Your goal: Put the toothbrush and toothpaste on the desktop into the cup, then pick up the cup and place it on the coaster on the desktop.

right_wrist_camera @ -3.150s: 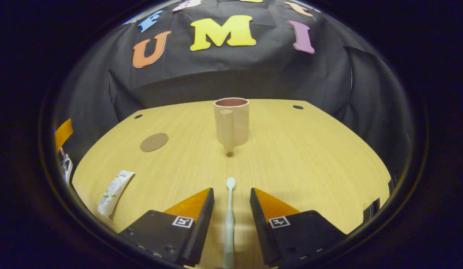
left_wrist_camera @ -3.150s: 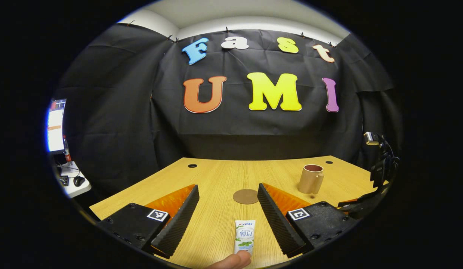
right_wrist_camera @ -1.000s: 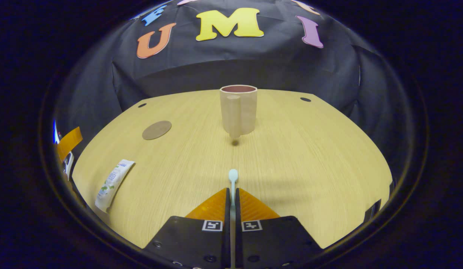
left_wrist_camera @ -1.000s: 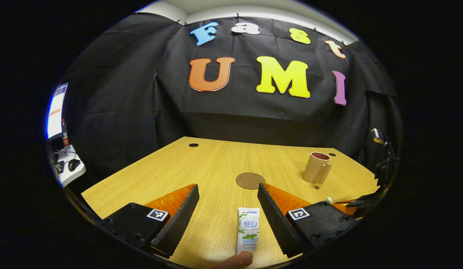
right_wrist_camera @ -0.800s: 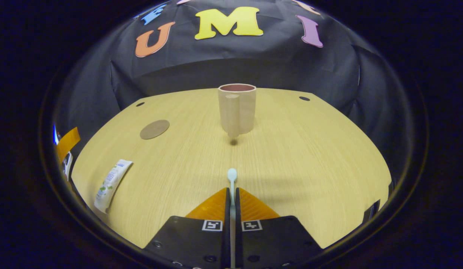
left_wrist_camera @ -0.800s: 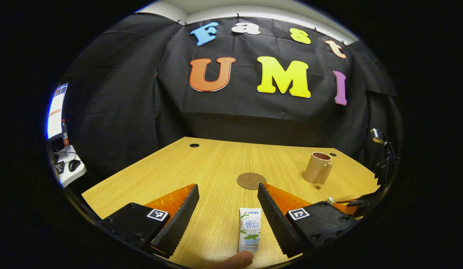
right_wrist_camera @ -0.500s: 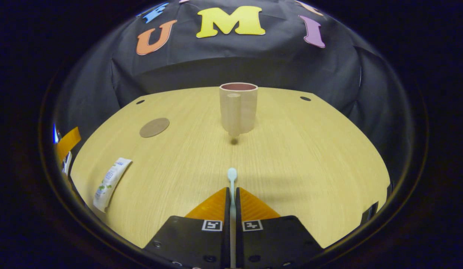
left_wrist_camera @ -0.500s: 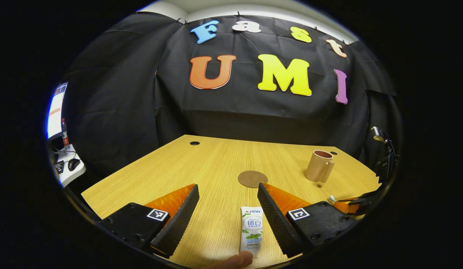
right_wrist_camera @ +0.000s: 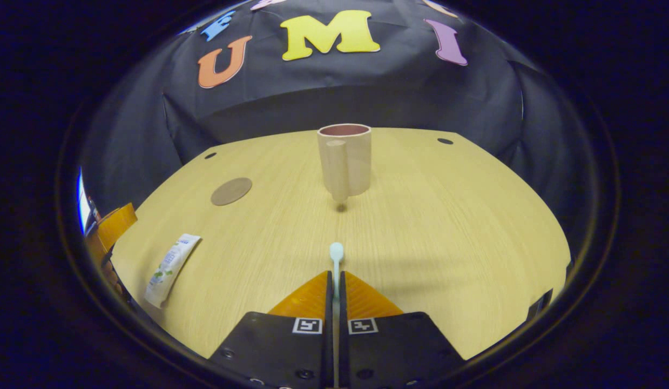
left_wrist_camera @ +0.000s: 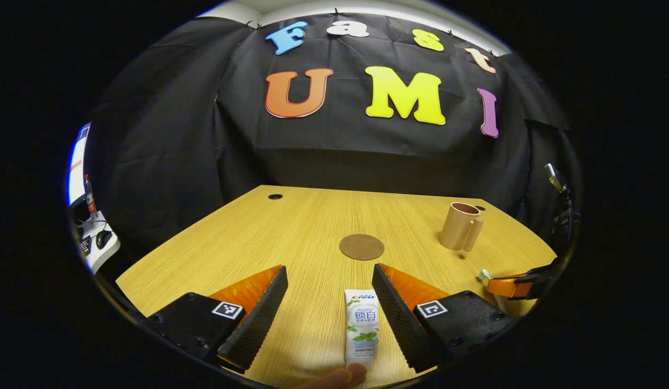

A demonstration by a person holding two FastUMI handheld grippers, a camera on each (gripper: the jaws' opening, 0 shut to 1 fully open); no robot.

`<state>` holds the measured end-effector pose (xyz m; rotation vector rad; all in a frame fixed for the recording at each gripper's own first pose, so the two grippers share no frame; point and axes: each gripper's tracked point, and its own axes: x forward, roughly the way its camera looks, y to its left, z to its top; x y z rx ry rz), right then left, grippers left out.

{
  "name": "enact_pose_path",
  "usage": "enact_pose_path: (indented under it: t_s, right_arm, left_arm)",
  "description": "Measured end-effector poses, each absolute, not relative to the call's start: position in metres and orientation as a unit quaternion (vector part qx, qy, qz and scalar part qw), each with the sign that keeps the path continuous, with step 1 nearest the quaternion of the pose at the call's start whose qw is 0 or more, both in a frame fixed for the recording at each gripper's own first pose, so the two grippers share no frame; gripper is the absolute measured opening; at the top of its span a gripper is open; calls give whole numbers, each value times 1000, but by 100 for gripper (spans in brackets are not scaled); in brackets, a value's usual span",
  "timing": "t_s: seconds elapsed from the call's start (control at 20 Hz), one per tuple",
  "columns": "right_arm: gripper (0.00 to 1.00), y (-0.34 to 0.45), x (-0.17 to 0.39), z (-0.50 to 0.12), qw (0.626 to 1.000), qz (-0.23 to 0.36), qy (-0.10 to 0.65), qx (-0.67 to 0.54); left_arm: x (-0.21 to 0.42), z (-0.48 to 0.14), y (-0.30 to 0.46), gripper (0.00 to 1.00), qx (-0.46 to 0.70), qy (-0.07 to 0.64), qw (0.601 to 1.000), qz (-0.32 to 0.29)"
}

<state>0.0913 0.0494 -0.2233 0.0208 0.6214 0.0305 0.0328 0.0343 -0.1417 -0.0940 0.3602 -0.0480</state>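
The right gripper (right_wrist_camera: 335,283) is clamping the toothbrush (right_wrist_camera: 336,256) between both fingers, with the brush head sticking out past the fingertips and pointing straight at the cup (right_wrist_camera: 345,160). The cup is standing upright on the wooden desktop (right_wrist_camera: 447,216), its handle turned toward this gripper, well apart from the brush head. The round coaster (right_wrist_camera: 231,191) is lying flat to the left of the cup, and the toothpaste (right_wrist_camera: 171,269) is lying nearer than the coaster, also left of the cup.

In the left gripper view, the left gripper (left_wrist_camera: 330,308) is holding its fingers wide apart around the toothpaste (left_wrist_camera: 361,327), which is lying flat between them, closer to the right-hand finger; contact with it cannot be told. A fingertip (left_wrist_camera: 350,373) is showing at the tube's near end. The coaster (left_wrist_camera: 361,247) is lying beyond the tube, and the cup (left_wrist_camera: 461,226) is standing to the coaster's right.
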Motion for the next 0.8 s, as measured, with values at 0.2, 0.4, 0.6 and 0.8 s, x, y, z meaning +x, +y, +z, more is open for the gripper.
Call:
enact_pose_path:
  t_s: [0.2, 0.4, 0.6, 0.8]
  right_arm:
    - [2, 46, 85, -204, 960, 17, 280, 14]
    - [2, 47, 72, -180, 968, 27, 249, 20]
    - [2, 48, 60, -151, 975, 37, 217, 22]
    - [2, 45, 49, -121, 984, 42, 175, 12]
  left_arm:
    - [31, -157, 22, 100, -37, 198, 979, -35]
    - [30, -175, 10, 100, -18, 227, 973, -44]
    - [32, -183, 4, 100, -3, 239, 970, -42]
    - [34, -195, 3, 100, -8, 259, 965, -35]
